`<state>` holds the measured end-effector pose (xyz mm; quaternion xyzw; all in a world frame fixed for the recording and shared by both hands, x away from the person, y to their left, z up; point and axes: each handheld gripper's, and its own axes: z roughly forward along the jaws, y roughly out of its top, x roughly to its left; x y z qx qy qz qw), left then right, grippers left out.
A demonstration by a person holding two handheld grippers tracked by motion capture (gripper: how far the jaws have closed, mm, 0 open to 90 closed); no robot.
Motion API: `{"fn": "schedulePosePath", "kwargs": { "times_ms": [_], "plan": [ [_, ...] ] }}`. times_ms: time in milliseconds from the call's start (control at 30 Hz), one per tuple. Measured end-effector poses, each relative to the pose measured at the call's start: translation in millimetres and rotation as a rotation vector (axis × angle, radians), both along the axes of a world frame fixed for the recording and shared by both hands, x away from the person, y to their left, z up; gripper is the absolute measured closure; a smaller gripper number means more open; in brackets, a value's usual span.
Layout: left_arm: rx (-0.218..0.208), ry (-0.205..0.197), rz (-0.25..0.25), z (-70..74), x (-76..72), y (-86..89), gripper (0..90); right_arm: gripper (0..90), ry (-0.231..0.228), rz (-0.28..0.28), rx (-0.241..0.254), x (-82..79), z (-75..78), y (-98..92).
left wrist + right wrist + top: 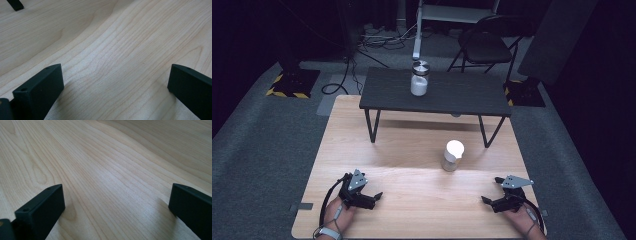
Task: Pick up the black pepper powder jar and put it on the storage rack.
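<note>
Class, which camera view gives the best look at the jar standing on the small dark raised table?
The high view: the lidded jar, partly filled with something white, stands on the dark raised table. The left and right gripper views look along open jaws at bare wooden tabletop, nothing of the jar.

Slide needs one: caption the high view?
Open left gripper and right gripper rest on wooden table, facing a white-lidded jar.

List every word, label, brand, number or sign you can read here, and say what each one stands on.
None is readable.
The jar on the dark shelf: no label visible.
The white-lidded jar on the wooden table: none visible.
The yellow-black hazard stripes are a pattern, not text.
</note>
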<state>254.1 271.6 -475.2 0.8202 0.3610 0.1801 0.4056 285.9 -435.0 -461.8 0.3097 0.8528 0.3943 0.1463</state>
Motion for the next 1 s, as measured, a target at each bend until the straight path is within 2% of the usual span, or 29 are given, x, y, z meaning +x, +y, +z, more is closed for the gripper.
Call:
{"fn": "schedulePosePath", "kwargs": {
  "times_ms": [1000],
  "plan": [
    [-0.003,-0.001,0.004,-0.6,-0.9,-0.2,0.0,0.1,0.012,0.010,-0.012,4.2,3.4,1.0]
  ]
}}
